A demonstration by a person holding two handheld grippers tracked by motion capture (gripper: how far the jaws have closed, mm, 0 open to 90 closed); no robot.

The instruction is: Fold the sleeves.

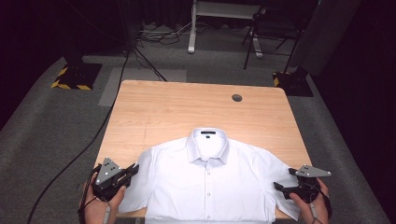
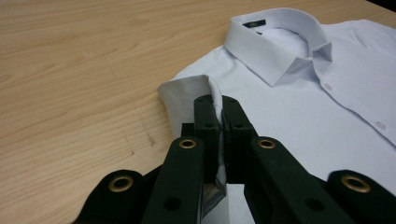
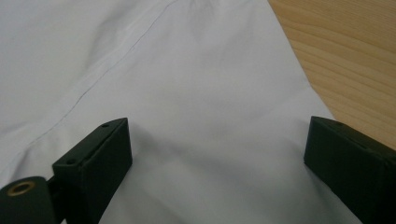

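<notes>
A: Grippers first, since they sit nearest the person. What is the left gripper (image 1: 133,169) doing?

B: Its jaws are pressed together on a fold of the white shirt (image 1: 208,186). In the left gripper view the cloth of the left sleeve (image 2: 187,93) is pinched between the two black jaws and stands up in a small loop just past their tips, lifted off the table (image 1: 163,107).

A: And the right gripper (image 1: 279,186)?

B: Its jaws stand wide apart. In the right gripper view they straddle the flat white cloth of the right sleeve (image 3: 210,93), one jaw at each lower corner, pinching nothing. Whether the tips touch the cloth I cannot tell.

A: Where does the shirt lie?

B: Face up on the near half of the wooden table, buttoned, sleeves spread to either side, with its hem at the near edge. The right sleeve end hangs slightly over that edge.

A: Farther out?

B: The collar (image 1: 208,138) points away from the person, around the middle of the table. Beyond it is bare wood, with a round grey hole (image 1: 236,97) near the far right corner.
</notes>
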